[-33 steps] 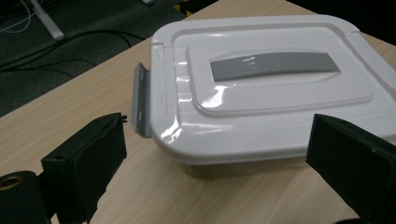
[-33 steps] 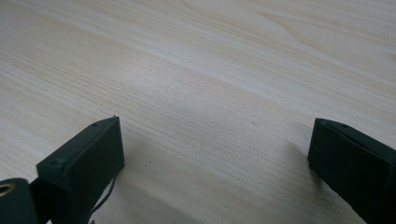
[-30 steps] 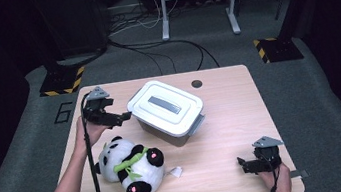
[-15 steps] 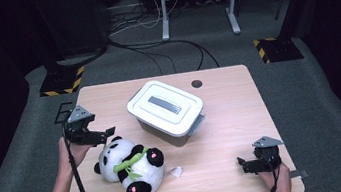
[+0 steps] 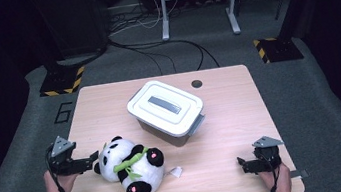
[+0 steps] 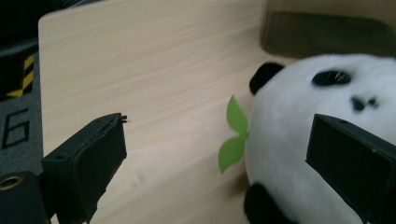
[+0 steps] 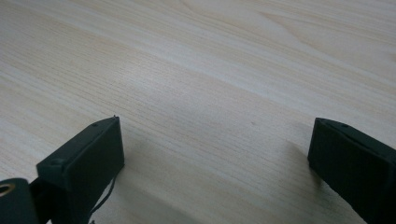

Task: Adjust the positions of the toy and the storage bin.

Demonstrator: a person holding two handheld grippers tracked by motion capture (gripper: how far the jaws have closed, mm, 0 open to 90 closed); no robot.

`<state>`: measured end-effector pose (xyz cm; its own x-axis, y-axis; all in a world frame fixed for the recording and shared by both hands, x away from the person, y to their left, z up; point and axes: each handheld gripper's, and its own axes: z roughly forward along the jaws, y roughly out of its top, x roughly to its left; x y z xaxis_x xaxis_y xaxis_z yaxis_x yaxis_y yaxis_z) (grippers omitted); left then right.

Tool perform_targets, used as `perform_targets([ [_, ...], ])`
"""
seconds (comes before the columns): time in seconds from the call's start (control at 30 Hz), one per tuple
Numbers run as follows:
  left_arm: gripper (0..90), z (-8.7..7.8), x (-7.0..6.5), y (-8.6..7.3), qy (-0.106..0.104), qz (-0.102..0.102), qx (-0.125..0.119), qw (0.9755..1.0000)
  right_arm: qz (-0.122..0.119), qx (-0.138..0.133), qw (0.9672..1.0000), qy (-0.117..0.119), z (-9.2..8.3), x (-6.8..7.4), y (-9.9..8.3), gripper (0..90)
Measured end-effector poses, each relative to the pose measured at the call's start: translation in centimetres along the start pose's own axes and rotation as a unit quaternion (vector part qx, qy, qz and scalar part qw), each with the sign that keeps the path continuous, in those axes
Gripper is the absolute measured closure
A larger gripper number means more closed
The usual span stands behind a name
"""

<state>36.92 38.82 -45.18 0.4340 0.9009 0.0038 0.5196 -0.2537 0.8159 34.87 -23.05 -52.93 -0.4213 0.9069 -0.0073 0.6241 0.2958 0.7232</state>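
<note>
A plush panda (image 5: 129, 166) with a green leaf collar lies on its back on the wooden table (image 5: 222, 119), front left. My left gripper (image 5: 86, 163) is open at the table's left edge, its jaws pointing at the panda's head (image 6: 322, 107) from just beside it, with a green leaf (image 6: 233, 135) between the jaws. A white lidded plastic box (image 5: 166, 110) stands shut at the table's middle. My right gripper (image 5: 244, 164) rests open low over the bare wood (image 7: 210, 93) near the front right corner, nothing between its jaws.
A small white tag (image 5: 175, 172) lies by the panda's foot. A dark round hole (image 5: 197, 83) sits near the table's far edge. Beyond the table are cables, a metal stand (image 5: 195, 1) and hazard-striped bases (image 5: 60, 83) on grey carpet.
My left gripper has moved from beside the box back and down to the table's left edge, next to the panda's head. The right gripper has stayed put.
</note>
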Motion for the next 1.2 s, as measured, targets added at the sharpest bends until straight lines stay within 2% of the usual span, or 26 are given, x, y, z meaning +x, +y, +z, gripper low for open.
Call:
perform_targets([
  [0.13, 4.3, 0.0, 0.2, -2.9, 0.007, -0.024, 0.005, 0.9997, 0.002, 0.001, 1.0000, 0.000, 0.0, 0.0, 0.0, 2.7],
  [0.23, 3.4, 0.1, 0.2, -4.8, -0.003, -0.040, 0.009, 0.9992, 0.008, 0.003, 1.0000, 0.000, -0.1, -0.1, 0.2, 3.7],
  [0.3, 1.8, 0.2, 0.2, -5.7, -0.005, -0.044, 0.022, 0.9988, 0.023, -0.005, 0.9996, 0.014, -0.2, -0.1, 0.5, 3.8],
  [0.53, 0.1, 0.3, 0.5, -8.3, -0.006, -0.058, 0.034, 0.9977, -0.005, -0.023, 0.9989, 0.040, -0.6, 1.5, 3.5, 3.7],
  [0.57, 0.0, 0.5, 0.5, -8.9, -0.015, -0.060, 0.038, 0.9974, -0.008, -0.031, 0.9983, 0.049, -0.8, 2.0, 4.5, 2.9],
  [0.63, 0.0, 0.6, 0.4, -9.1, -0.016, -0.059, 0.045, 0.9971, -0.010, -0.033, 0.9980, 0.053, -0.9, 2.2, 5.1, 2.6],
  [0.73, 0.0, 0.6, 0.2, -9.1, -0.014, -0.045, 0.053, 0.9975, -0.020, -0.042, 0.9967, 0.066, -1.1, 2.9, 6.8, 2.3],
  [0.87, 0.0, 0.8, 0.1, -9.1, -0.008, -0.048, 0.064, 0.9968, -0.041, -0.054, 0.9950, 0.073, -1.2, 3.9, 8.9, 2.3],
  [1.03, 0.0, 1.2, -0.5, -9.0, 0.023, -0.024, 0.074, 0.9967, -0.069, -0.059, 0.9926, 0.080, -1.2, 5.2, 11.8, 2.1],
  [1.17, 0.0, 1.1, -0.5, -9.0, 0.024, -0.027, 0.080, 0.9961, -0.088, -0.064, 0.9904, 0.084, -0.8, 6.2, 14.5, 0.0],
  [1.2, 0.0, 1.2, -0.5, -9.0, 0.026, -0.028, 0.078, 0.9962, -0.088, -0.064, 0.9904, 0.084, -0.8, 6.2, 14.5, 0.0],
])
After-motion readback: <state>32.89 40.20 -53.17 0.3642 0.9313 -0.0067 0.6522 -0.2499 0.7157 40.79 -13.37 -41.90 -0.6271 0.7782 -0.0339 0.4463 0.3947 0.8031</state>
